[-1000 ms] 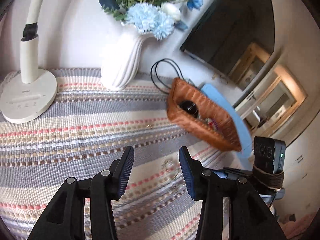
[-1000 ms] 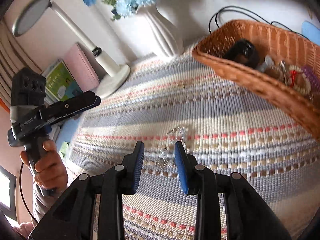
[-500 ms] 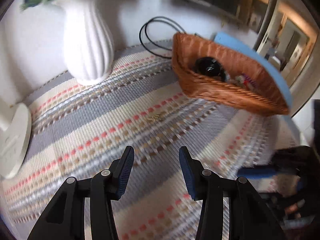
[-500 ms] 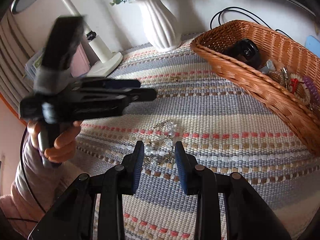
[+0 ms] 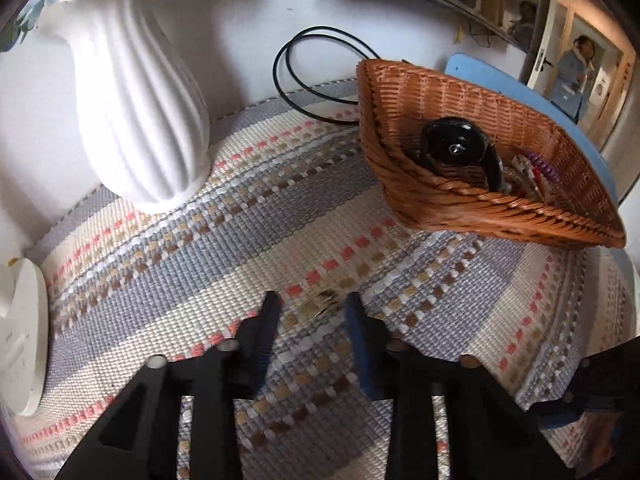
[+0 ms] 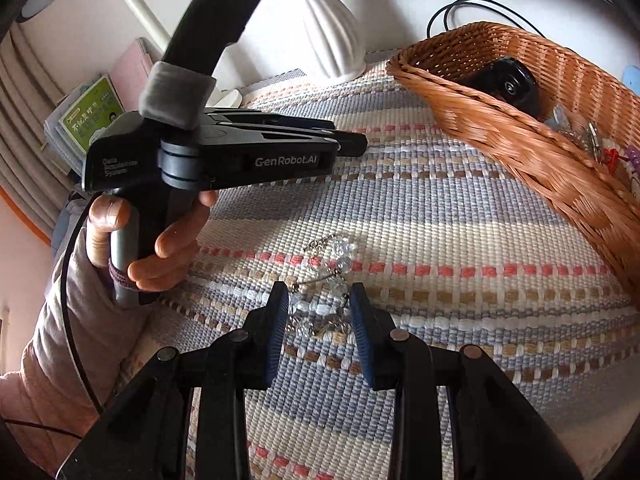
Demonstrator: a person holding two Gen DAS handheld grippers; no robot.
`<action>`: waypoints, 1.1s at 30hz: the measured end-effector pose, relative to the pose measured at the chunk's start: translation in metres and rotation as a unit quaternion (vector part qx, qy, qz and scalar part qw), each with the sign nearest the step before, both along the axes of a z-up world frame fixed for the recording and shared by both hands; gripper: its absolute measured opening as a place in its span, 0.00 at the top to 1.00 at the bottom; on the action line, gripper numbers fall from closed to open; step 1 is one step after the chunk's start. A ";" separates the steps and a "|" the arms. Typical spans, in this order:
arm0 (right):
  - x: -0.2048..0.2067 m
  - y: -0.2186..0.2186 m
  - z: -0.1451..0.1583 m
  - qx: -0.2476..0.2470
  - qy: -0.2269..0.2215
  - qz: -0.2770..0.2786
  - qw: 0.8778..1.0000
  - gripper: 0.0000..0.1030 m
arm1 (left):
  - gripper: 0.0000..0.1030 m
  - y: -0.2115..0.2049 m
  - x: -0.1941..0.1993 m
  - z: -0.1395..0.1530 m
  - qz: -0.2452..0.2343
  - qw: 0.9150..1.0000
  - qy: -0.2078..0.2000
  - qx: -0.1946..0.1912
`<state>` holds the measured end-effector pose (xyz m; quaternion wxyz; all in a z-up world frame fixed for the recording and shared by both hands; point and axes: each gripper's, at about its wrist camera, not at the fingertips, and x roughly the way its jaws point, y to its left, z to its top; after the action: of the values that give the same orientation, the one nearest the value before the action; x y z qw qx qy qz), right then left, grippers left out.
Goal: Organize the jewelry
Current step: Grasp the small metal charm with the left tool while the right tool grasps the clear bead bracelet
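Observation:
A small gold piece of jewelry lies on the striped woven mat between the tips of my open left gripper. A clear crystal bead bracelet lies on the mat, its near end between the tips of my open right gripper. A wicker basket at the right holds a black round object and several jewelry pieces. The basket also shows in the right wrist view. The left gripper's body shows at the left, held by a hand.
A white ribbed vase stands at the back left of the mat, beside a white lamp base. A black cable loops behind the basket. Books stand off the mat's left side.
My left gripper has swung down and forward to the mat, so the gold piece now sits between its tips. My right gripper has moved closer to the crystal bracelet.

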<state>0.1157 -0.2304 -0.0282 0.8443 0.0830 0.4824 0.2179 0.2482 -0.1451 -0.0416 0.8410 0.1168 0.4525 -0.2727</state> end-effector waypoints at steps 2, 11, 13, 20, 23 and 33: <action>0.003 0.001 0.000 0.000 0.001 -0.003 1.000 0.66 | 0.72 0.001 0.001 -0.001 0.000 1.000 0.001 -0.006; 0.021 0.011 -0.004 -0.010 -0.004 -0.033 0.999 0.67 | 0.72 -0.002 0.000 -0.001 -0.006 1.000 -0.004 -0.007; 0.023 0.015 -0.004 -0.021 -0.008 -0.034 0.999 0.67 | 0.73 0.000 -0.001 -0.001 -0.006 1.000 -0.004 -0.008; 0.022 0.035 -0.004 -0.077 -0.032 -0.027 0.996 0.66 | 0.78 0.002 -0.001 0.001 0.001 1.000 -0.004 -0.012; 0.023 0.043 -0.006 -0.094 -0.039 -0.024 0.994 0.66 | 0.78 0.002 -0.002 0.001 0.003 1.000 -0.011 -0.007; 0.021 0.062 -0.011 -0.116 -0.051 0.004 0.992 0.85 | 0.78 0.013 -0.005 0.005 0.014 0.999 -0.009 -0.027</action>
<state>0.1367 -0.1687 -0.0389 0.8709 -0.0284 0.4611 0.1677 0.2431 -0.1316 -0.0365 0.8515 0.0901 0.4390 -0.2724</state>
